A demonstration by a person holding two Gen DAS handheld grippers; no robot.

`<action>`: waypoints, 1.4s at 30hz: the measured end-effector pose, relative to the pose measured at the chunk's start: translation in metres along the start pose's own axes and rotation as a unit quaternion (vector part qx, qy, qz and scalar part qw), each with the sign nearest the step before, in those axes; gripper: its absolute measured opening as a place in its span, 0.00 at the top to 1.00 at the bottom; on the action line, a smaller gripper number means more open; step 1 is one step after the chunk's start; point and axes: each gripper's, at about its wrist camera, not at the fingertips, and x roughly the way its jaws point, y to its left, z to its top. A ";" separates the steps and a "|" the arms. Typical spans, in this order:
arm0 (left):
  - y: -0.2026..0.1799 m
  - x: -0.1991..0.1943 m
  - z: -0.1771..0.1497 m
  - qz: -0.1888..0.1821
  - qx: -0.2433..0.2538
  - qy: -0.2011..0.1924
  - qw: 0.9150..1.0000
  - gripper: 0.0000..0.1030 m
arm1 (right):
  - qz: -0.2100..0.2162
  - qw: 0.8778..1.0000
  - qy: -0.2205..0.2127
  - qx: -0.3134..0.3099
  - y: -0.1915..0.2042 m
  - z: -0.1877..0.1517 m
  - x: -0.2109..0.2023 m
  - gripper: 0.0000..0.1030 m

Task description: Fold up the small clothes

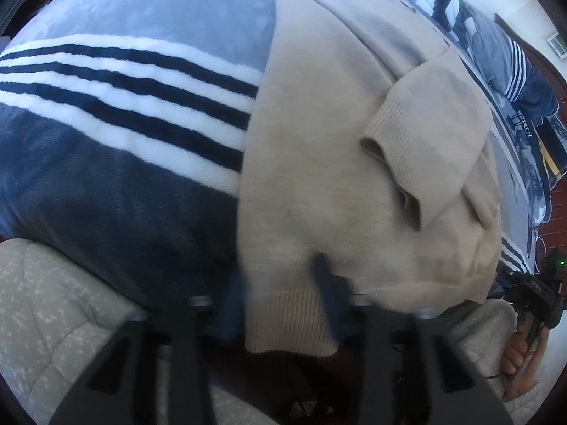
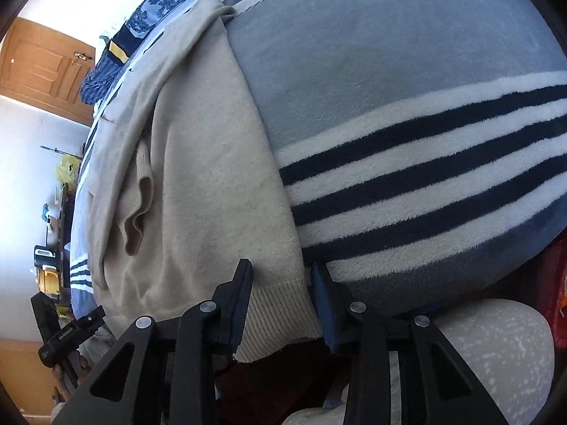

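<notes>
A bed fills both views, covered by a plush blanket (image 1: 117,113) in pale blue-grey and darker slate, crossed by white and navy stripes. On it lies the beige sweater (image 1: 319,163), spread lengthwise with both sleeves folded in over the body; one ribbed cuff (image 1: 397,131) sits right of centre in the left wrist view, gaping open. The sweater's ribbed hem (image 2: 280,318) hangs toward the bottom of the frame at the bed's near edge.

In the right wrist view an orange-brown wooden door (image 2: 46,71) shows at the upper left against a white wall, with clutter further down the left edge too small to make out. A dark blue patterned cloth (image 2: 102,71) is bunched at the far end of the bed.

The left hand-held gripper (image 1: 280,294) stands open with its fingers either side of the hem's corner, one finger lying on top of the knit; motion blur smears both, so whether they touch the fabric below is unclear. The right hand-held gripper (image 2: 283,283) is open too, straddling the sweater's other bottom corner, one finger on the beige knit and the other at the edge where sweater meets blanket.

Pale speckled fabric (image 2: 496,354) shows at the bottom of both frames, probably the person's trousers. The sweater's collar end is cut off by fisheye distortion near the top.
</notes>
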 end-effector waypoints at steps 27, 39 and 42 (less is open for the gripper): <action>0.020 -0.073 -0.010 -0.029 -0.044 -0.024 0.998 0.95 | -0.006 0.999 -0.022 -0.025 0.019 -0.040 -0.081 0.97; 0.005 -0.074 -0.013 0.022 -0.008 -0.051 0.998 0.86 | -0.057 0.996 -0.005 -0.063 0.027 -0.043 -0.070 0.93; -0.003 -0.101 -0.009 0.016 -0.002 -0.090 0.996 0.65 | -0.069 0.993 -0.048 -0.088 0.040 -0.044 -0.096 0.52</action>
